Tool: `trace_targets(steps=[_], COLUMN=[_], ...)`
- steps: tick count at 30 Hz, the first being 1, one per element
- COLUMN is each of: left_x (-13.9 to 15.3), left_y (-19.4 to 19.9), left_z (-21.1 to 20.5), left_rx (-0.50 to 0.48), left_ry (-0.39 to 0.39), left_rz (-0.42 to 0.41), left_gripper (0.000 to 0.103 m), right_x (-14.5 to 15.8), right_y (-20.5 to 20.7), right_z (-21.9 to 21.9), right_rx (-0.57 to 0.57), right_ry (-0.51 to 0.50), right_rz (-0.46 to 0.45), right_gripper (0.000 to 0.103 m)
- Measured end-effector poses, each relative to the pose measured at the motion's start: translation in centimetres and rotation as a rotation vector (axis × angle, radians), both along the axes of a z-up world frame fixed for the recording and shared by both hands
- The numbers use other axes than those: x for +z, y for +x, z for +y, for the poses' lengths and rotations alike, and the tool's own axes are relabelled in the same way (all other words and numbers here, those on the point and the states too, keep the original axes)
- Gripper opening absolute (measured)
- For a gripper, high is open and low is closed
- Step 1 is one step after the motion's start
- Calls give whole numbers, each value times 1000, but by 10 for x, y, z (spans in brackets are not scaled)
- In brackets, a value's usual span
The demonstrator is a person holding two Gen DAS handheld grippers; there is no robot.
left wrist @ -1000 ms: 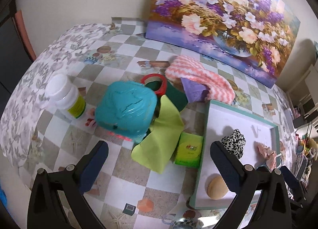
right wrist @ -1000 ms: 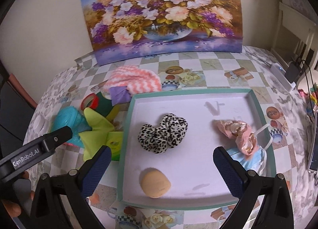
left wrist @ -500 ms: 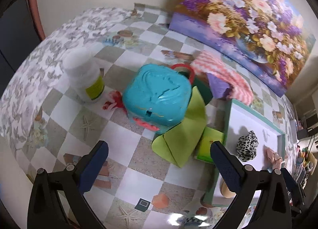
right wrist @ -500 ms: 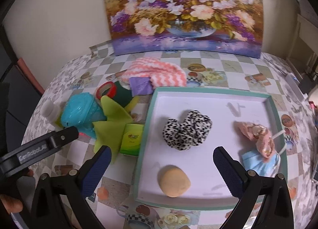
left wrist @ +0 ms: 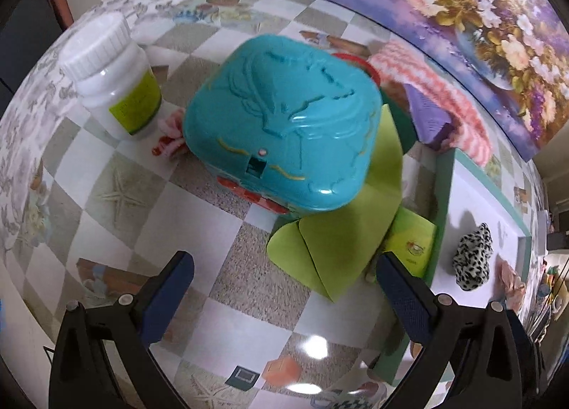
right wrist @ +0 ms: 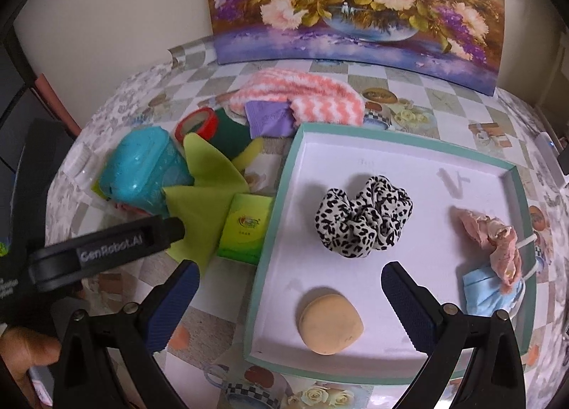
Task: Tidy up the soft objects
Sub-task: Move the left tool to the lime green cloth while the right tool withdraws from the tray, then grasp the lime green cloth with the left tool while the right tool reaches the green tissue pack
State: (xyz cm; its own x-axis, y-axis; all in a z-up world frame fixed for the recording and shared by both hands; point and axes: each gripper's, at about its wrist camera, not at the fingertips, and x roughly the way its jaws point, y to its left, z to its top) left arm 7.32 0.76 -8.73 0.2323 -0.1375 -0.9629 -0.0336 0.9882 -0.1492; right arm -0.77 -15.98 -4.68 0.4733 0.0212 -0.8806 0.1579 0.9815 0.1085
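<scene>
Both the left gripper (left wrist: 284,288) and right gripper (right wrist: 286,290) hover with jaws spread, empty.

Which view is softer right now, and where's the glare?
Left wrist: motion-blurred on the teal box and painting; white ceiling-light glare on the glossy tablecloth between the open fingers. Right wrist: sharper, leopard scrunchie crisp in the tray, no strong glare. Both show heavy fisheye curvature and dark corner vignetting.
</scene>
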Motion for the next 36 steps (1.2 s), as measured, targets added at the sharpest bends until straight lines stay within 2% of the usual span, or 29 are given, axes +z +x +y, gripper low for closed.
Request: trace_targets(steps=[8, 12, 17, 20, 22, 23, 25, 27, 36], left_x=[-19, -29, -33, -30, -30, -30, -28, -28, -35], left_y=[4, 4, 2, 0, -2, -3, -4, -5, -13], left_z=[-12, -17, -24, -34, -46, -50, -57, -59, -39], left_rx=[-27, -44, -83, -121, -153, -168, -202, -207, -156], left_ry=[44, 54, 96, 100, 101, 104, 104, 70, -74], left_rz=[22, 35, 14, -4, -14, -17, -22, -11, 37], left_gripper=[102, 92, 84, 65, 47, 42, 18, 9, 4], right_x=[-4, -4, -4, -4, -4, -4, -4, -4, -6], right_y=[1, 0, 0, 0, 0, 0, 0, 1, 0], right_z=[-4, -7, -9, -10, -10, -11, -11, -11, -12], right_rx=[-8, -19, -28, -32, -34, -34, -33, -33, -33], right_ry=[-32, -28, -28, -29, -29, -29, -29, -29, -14], right_rz=[24, 25, 28, 30, 30, 30, 31, 31, 30], right_gripper=[103, 103, 103, 103, 103, 103, 103, 103, 103])
